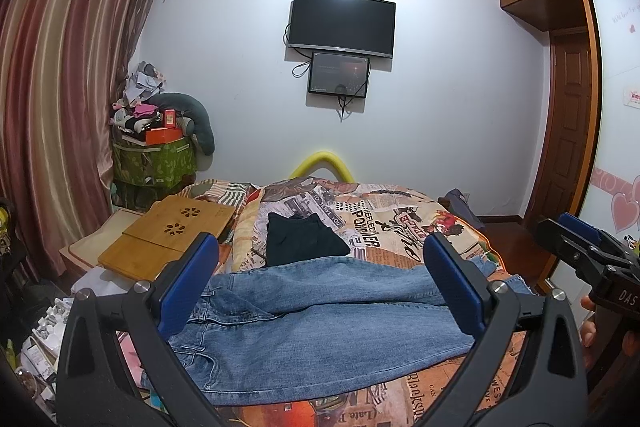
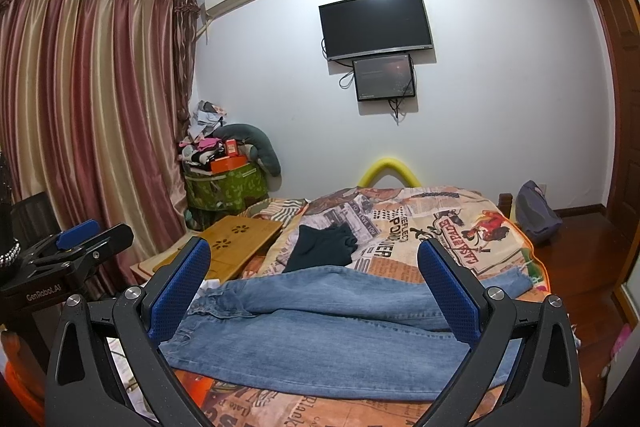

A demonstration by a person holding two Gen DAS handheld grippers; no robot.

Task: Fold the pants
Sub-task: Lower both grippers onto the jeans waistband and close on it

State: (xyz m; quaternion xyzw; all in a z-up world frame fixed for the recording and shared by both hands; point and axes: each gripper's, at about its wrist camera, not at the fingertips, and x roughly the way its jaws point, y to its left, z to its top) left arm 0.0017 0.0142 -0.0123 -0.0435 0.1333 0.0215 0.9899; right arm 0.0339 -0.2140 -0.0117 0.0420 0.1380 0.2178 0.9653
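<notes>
The waistband end of the blue jeans is partly hidden behind the left gripper's finger. A folded black garment lies further up the bed; a bamboo tray sits at its left edge. The jeans lie across the near edge, and both the left gripper and the right gripper hover spread wide and empty.

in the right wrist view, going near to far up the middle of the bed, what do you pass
blue jeans → folded dark garment → printed bedspread → yellow padded arch at the far edge of the bed → small screen on the wall → big tv
</notes>
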